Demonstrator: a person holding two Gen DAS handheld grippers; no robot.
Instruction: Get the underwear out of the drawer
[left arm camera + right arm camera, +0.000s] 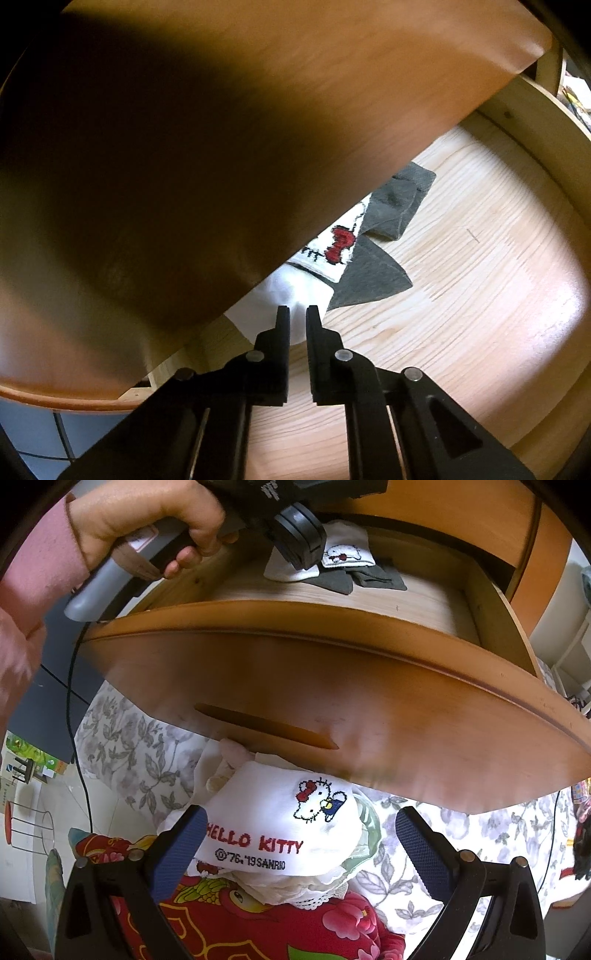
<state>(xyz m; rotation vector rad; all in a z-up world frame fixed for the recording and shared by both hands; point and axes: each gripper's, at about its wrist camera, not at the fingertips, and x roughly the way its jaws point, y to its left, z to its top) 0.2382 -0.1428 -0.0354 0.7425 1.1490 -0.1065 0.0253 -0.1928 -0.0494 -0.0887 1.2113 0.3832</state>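
Observation:
The open wooden drawer [535, 122] holds a white underwear piece with a red bow print [295, 288] lying on grey garments [376, 280]. My left gripper [297, 312] is shut on a fold of that white underwear near the drawer's left corner. In the right wrist view a hand [147, 513] holds the left gripper [306, 566] down in the drawer [332, 686]. Below the drawer front, my right gripper [301, 849] is open above a white Hello Kitty underwear [280, 823] lying on a pile of clothes; its right pad is apart from it.
A brown cabinet panel [221, 129] overhangs the drawer's back. The pale drawer bottom [461, 295] is bare on the right. A red flowered fabric [314, 934] and a grey leaf-print sheet [147, 746] lie under the pile. A black cable [70, 686] hangs at the left.

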